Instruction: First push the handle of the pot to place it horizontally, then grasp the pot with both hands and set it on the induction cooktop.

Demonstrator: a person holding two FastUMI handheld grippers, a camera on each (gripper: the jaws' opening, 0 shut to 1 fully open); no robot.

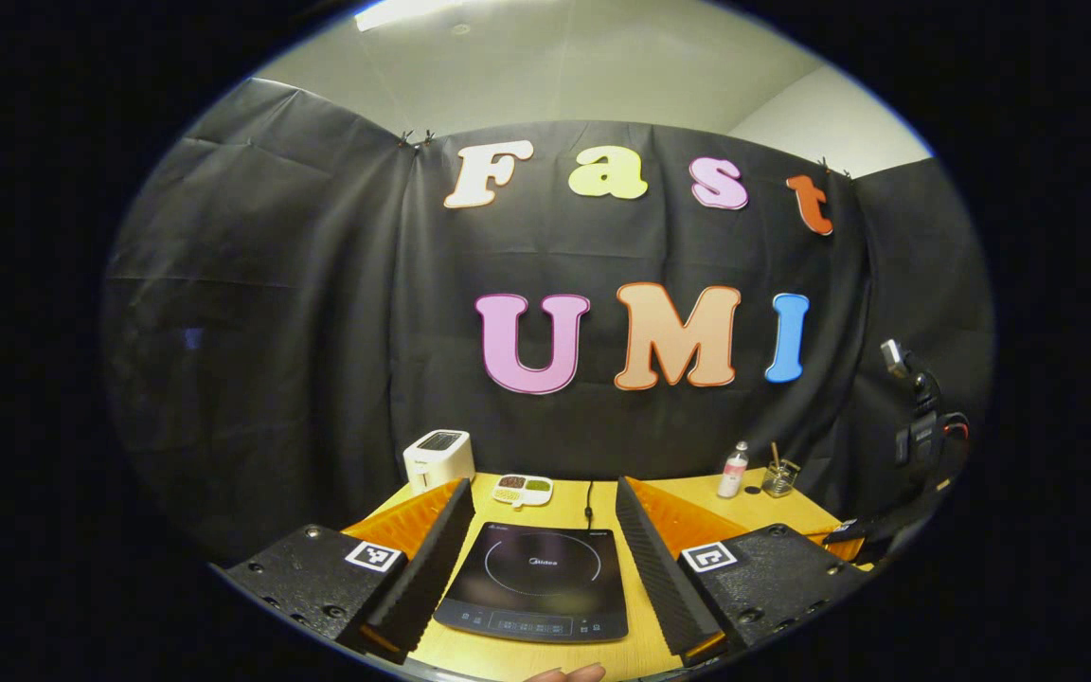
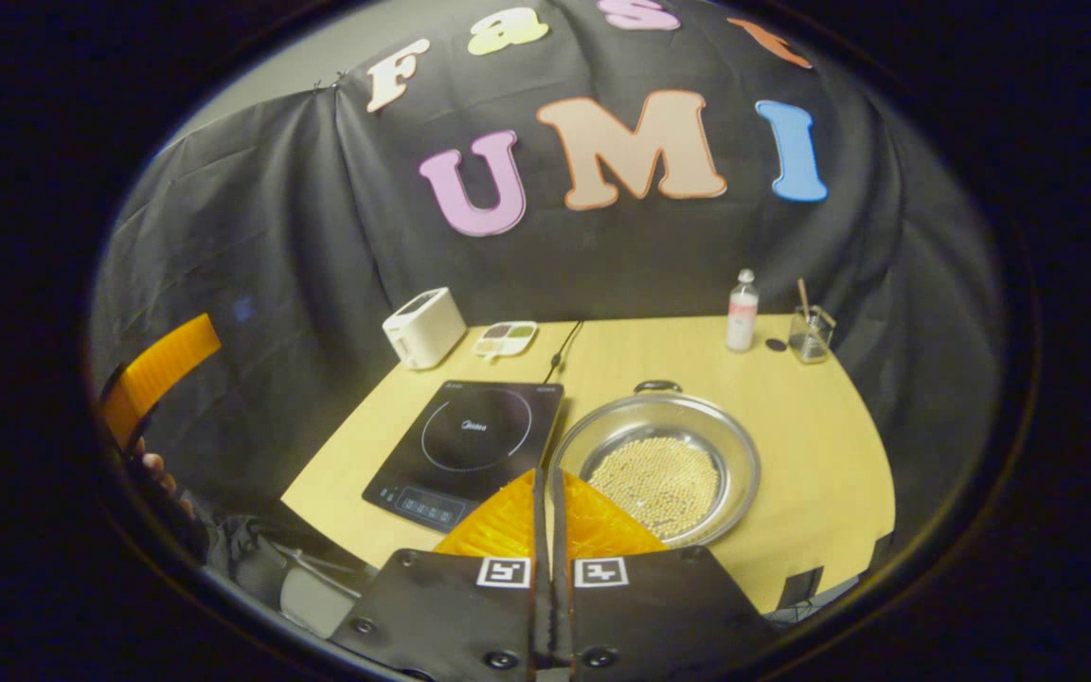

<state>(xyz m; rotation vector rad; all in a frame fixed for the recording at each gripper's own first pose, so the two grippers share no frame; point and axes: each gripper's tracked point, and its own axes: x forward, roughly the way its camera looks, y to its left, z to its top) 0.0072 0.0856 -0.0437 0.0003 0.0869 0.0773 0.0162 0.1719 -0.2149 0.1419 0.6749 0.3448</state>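
Surface: one light wooden table (image 2: 820, 445) set against a black cloth wall (image 2: 252, 246) that wraps around its far side and both flanks. In the left gripper view a pale ceiling (image 1: 545, 66) shows above the cloth.

Count on the table:
- One induction cooktop (image 2: 470, 440), black, flat, with its cord running toward the back wall.
- One pot (image 2: 659, 469), shiny metal and wide, holding a layer of small pale beads. It stands on the table just beside the cooktop, on the side away from the toaster, not on the cooktop. One dark handle (image 2: 656, 385) shows at its far rim.
- One white toaster (image 2: 424, 327) at the back corner.
- One small divided dish (image 2: 505, 339) next to the toaster.
- One bottle (image 2: 742, 324) and one glass jar (image 2: 809, 333) with a stick in it, near the opposite back corner, well apart from the pot.

Tools: left gripper (image 1: 538, 540) has its fingers spread wide, with the cooktop lying between them and nothing gripped. Right gripper (image 2: 545, 516) has its fingers pressed together with nothing between them, the tips close to the near rim of the pot.
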